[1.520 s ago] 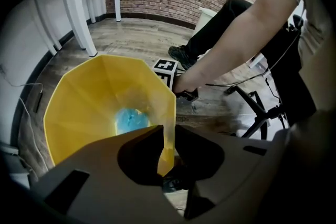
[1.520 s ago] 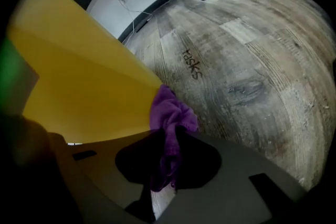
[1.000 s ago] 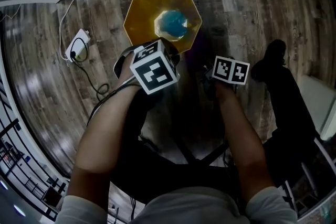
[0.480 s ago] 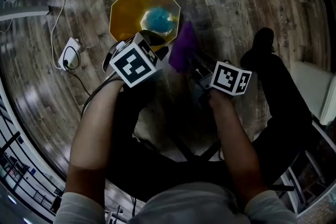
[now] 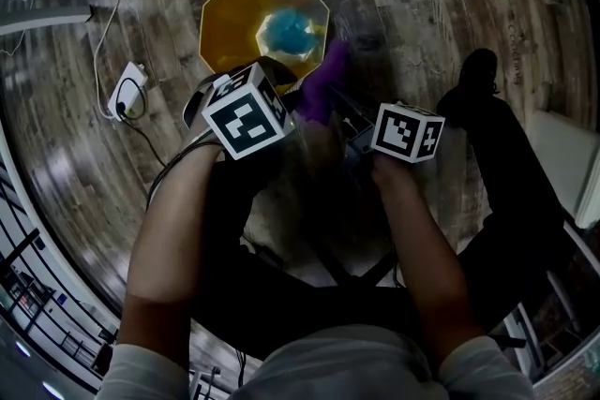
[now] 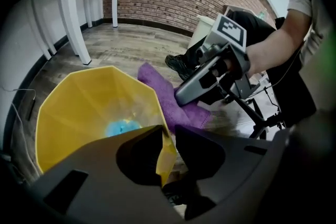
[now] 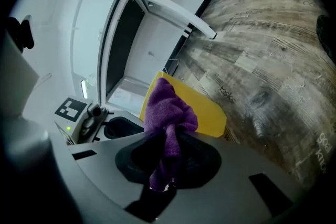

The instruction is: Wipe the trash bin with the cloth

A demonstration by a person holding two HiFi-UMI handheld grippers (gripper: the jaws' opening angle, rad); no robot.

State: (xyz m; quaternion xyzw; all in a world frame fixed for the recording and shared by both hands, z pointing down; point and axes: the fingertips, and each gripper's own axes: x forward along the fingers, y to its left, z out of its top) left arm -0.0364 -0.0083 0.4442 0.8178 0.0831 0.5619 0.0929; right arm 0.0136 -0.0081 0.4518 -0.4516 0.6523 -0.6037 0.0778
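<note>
A yellow many-sided trash bin [image 5: 234, 14] stands on the wood floor with a blue object [image 5: 286, 33] at its bottom. My left gripper [image 6: 168, 134] straddles the bin's near rim [image 6: 167, 152]. Its jaws have just been opening, and a gap shows between the rim and the right jaw. My right gripper [image 7: 169, 139] is shut on a purple cloth [image 7: 168, 107], which bunches up above the jaws. In the head view the cloth [image 5: 323, 80] hangs just right of the bin, off the floor. The left gripper view shows the cloth [image 6: 168, 94] against the bin's outer right side.
A white power adapter with a cable [image 5: 129, 94] lies on the floor left of the bin. A black shoe [image 5: 480, 75] is at the right. White table legs [image 6: 68, 8] stand behind the bin, and a white cabinet [image 7: 152, 34] beyond it.
The right gripper has risen, and the purple cloth has come into view beside the bin's right side. The left gripper stays at the bin's near rim.
</note>
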